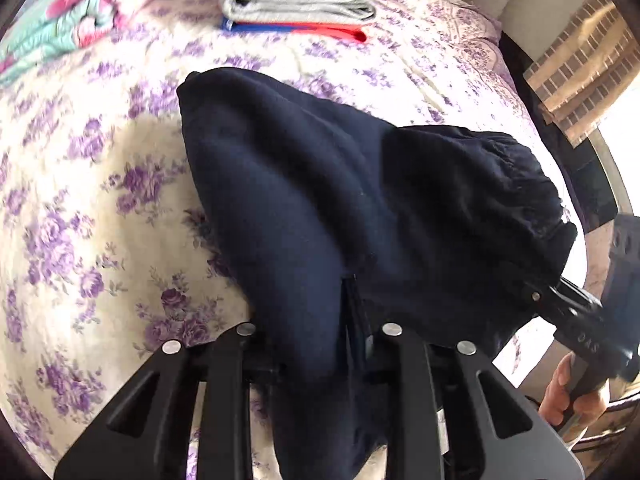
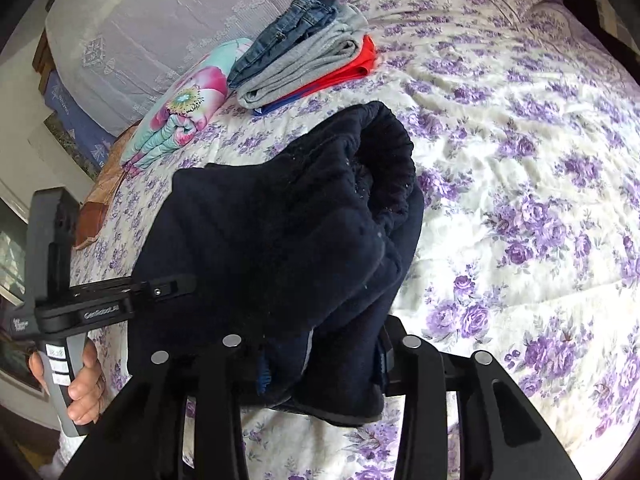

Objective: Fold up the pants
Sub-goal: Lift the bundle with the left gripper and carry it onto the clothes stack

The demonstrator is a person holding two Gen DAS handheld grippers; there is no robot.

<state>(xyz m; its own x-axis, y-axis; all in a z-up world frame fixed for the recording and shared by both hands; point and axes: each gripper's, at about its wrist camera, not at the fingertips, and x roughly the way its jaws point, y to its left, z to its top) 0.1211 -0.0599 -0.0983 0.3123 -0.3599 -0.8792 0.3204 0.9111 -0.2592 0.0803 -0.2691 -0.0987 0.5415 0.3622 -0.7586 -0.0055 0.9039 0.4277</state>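
Note:
Dark navy fleece pants [image 1: 320, 200] hang bunched between both grippers above the floral bedspread [image 1: 80, 200]. My left gripper [image 1: 320, 344] is shut on one edge of the pants; cloth drapes over its fingers and hides the tips. My right gripper [image 2: 316, 356] is shut on the other edge of the pants [image 2: 280, 232], with the elastic waistband or cuff [image 2: 392, 152] puffed open above. The right gripper also shows in the left wrist view [image 1: 548, 296], and the left one in the right wrist view [image 2: 176, 284].
A stack of folded clothes, jeans over grey over red and blue [image 1: 296, 0] [image 2: 304, 60], sits at the far side of the bed. A folded floral blanket [image 1: 80, 16] [image 2: 184, 116] lies beside it. Pillows [image 2: 160, 32] stand at the headboard.

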